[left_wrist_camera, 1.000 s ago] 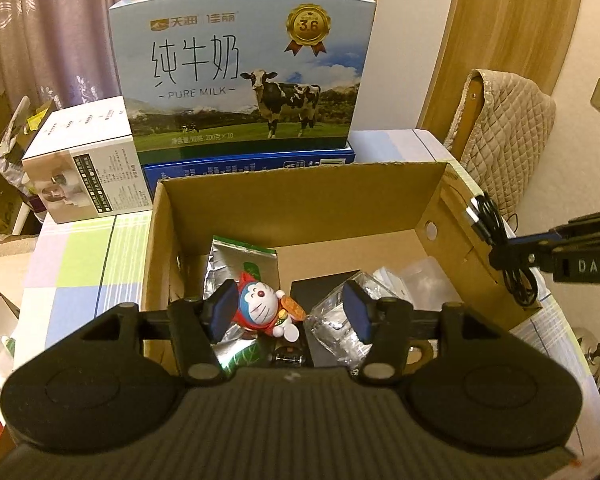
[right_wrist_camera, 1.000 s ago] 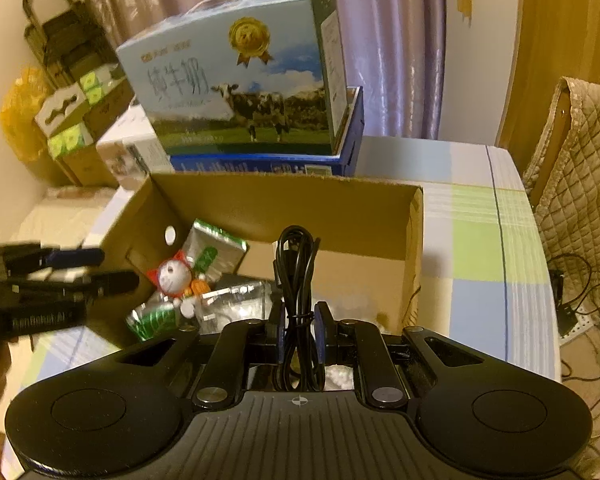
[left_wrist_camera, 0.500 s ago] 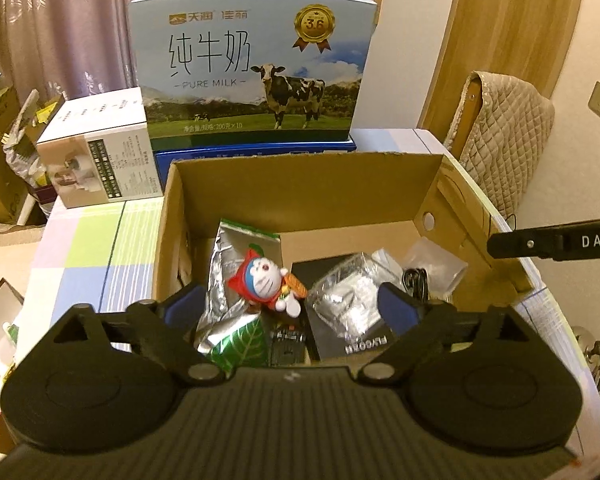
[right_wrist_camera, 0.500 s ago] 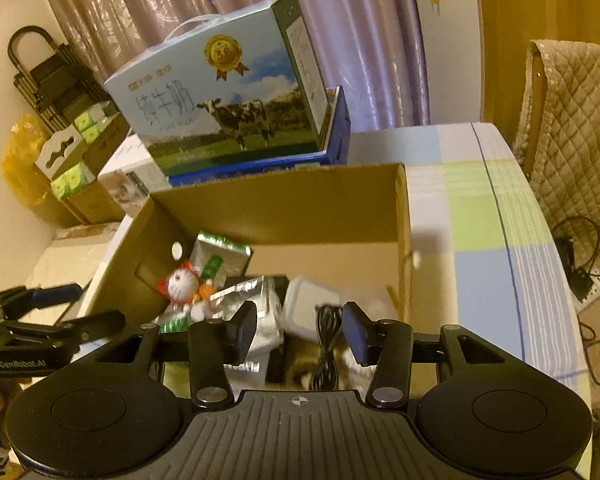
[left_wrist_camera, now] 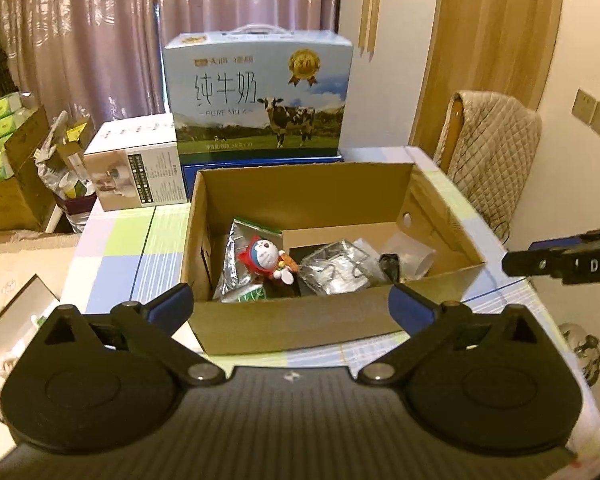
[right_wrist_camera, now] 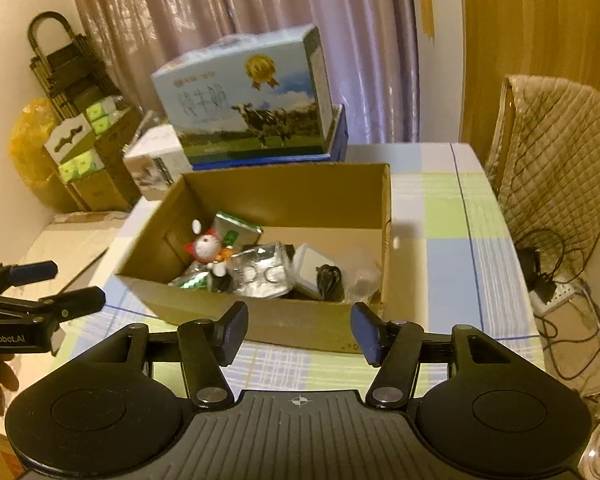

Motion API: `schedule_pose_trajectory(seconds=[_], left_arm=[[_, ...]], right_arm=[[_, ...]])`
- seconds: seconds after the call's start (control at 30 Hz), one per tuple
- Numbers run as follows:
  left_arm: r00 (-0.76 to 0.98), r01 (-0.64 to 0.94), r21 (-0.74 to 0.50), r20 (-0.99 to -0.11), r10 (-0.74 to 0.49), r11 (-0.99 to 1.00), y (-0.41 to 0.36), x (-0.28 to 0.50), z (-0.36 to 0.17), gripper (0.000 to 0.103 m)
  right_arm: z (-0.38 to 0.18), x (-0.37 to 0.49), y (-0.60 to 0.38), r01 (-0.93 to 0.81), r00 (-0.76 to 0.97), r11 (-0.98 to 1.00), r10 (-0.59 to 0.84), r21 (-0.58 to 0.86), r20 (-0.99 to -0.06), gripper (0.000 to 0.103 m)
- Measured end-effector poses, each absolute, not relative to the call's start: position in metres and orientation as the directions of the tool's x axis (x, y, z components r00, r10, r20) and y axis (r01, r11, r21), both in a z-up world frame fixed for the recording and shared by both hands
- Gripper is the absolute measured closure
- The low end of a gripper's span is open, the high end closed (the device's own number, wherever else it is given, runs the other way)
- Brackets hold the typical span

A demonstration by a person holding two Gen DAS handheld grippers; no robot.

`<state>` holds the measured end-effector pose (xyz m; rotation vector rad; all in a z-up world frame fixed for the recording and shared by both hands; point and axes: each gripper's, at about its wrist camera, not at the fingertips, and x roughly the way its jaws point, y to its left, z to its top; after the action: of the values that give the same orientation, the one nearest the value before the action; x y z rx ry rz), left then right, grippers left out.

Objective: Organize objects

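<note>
An open cardboard box (left_wrist_camera: 308,196) (right_wrist_camera: 284,196) stands on the checked tablecloth. Inside it lie a blue-and-red cat figure (left_wrist_camera: 266,258) (right_wrist_camera: 206,248), a coiled black cable (left_wrist_camera: 390,266) (right_wrist_camera: 328,278), crumpled foil bags (left_wrist_camera: 332,268) (right_wrist_camera: 260,276) and a silver-green pouch (left_wrist_camera: 240,240). My left gripper (left_wrist_camera: 290,304) (right_wrist_camera: 76,286) hovers just in front of the box's near wall, its jaws opening wide and holding nothing. My right gripper (right_wrist_camera: 300,322) is also before the near wall, jaws opening, empty. One of its fingers (left_wrist_camera: 560,264) shows at the right of the left wrist view.
A tall milk carton (left_wrist_camera: 256,100) on a blue box and a white box (left_wrist_camera: 136,172) stand behind the cardboard box. A chair with a quilted cover (left_wrist_camera: 496,152) is at the table's right. Cables and a power strip (right_wrist_camera: 548,288) lie on the floor.
Both grippers opened and drew back from over the box. The cat figure left the left jaws and the black cable left the right jaws; both now lie in the box.
</note>
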<state>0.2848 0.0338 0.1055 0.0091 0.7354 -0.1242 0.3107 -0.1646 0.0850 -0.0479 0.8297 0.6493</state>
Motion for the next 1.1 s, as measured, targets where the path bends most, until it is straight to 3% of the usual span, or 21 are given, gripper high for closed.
schedule_pose_trajectory(seconds=[0.27,0.77,1.1], left_arm=[[0.74,0.078,-0.029,-0.668,-0.077,0.997,0.024,0.223,0.129,0.001],[0.726,0.054,-0.108,-0.678,-0.114,0.993,0.014,0.132,0.13,0.001],[0.741,0.015,-0.084,-0.668,-0.067,0.996,0.01,0.097,0.131,0.001]], right_arm=[[0.097,0.25,-0.178,-0.543,0.524,0.818,0.506,0.189,-0.685,0.024],[0.098,0.173,-0.216,-0.499,0.553,0.849,0.468,0.176,-0.69,0.023],[0.097,0.143,-0.222,-0.5,0.561,0.849,0.47,0.174,-0.682,0.023]])
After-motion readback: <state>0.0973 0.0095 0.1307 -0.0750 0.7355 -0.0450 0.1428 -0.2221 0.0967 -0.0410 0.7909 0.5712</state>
